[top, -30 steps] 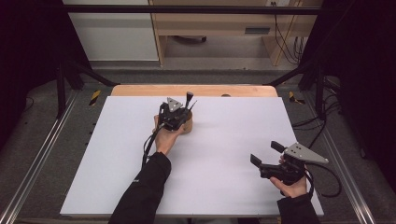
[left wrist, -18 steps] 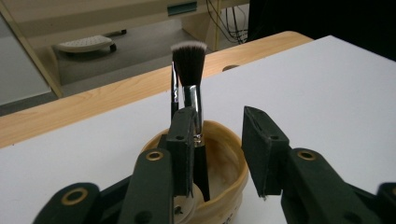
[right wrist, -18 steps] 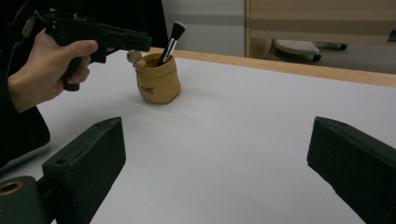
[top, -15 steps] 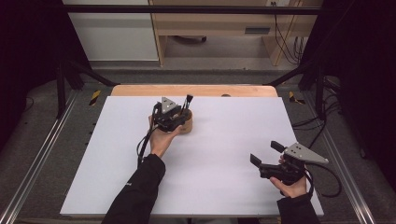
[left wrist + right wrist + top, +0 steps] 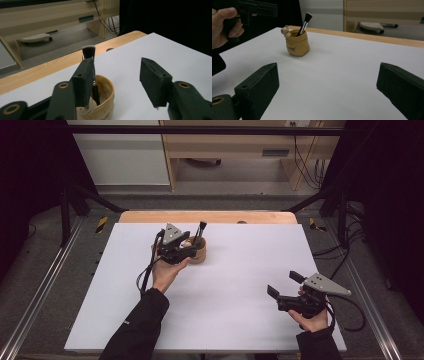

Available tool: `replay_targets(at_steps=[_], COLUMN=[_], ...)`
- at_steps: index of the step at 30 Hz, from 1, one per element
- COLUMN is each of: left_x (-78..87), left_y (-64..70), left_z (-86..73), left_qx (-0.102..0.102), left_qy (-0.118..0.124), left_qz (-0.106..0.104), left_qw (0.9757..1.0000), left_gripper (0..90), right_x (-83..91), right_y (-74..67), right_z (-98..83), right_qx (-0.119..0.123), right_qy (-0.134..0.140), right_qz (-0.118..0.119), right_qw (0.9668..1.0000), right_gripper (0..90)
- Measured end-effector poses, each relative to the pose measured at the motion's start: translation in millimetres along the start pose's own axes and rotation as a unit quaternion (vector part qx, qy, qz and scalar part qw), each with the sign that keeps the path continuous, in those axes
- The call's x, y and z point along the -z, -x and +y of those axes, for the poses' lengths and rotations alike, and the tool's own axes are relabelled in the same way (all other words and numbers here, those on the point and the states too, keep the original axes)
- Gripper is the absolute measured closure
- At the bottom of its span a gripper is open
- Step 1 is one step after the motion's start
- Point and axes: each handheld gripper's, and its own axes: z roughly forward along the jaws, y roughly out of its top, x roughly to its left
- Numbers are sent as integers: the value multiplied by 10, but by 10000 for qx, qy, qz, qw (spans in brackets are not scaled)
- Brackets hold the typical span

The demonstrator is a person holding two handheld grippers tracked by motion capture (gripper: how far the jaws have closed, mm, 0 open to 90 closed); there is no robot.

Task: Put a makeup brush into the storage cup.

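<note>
Nearest to me, the right gripper rests low at the near right of the white table, its jaws spread wide and holding nothing. It is well apart from everything else. Farther in, the left gripper hovers just beside the small tan pot on the far middle of the table, also with jaws released and empty. In the left gripper view the pot sits low and to the left, partly behind the left jaw, not between the two. A black brush stands in the pot, its long axis near upright and leaning a little, bristles up. I judge the left hand is clearly nearer, and it should shift left to bracket the handle.
</note>
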Motion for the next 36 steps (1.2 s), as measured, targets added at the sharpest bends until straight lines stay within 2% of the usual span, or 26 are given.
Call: replay_targets(at_steps=[17, 26, 36], left_x=[378, 579, 872], left_y=[62, 37, -51], left_z=[-73, -153, -250], left_qx=[-123, -42, -49], left_qy=[23, 43, 88], left_qz=[-269, -325, -202], left_qw=[9996, 9995, 9997], left_gripper=[170, 137, 123], right_x=[4, 4, 6], right_y=[1, 4, 2], right_z=[3, 2, 0], right_qx=[-45, -32, -43], right_qy=[37, 32, 32], right_qz=[-17, -31, -25], right_qw=[10000, 10000, 10000], right_gripper=[44, 41, 41])
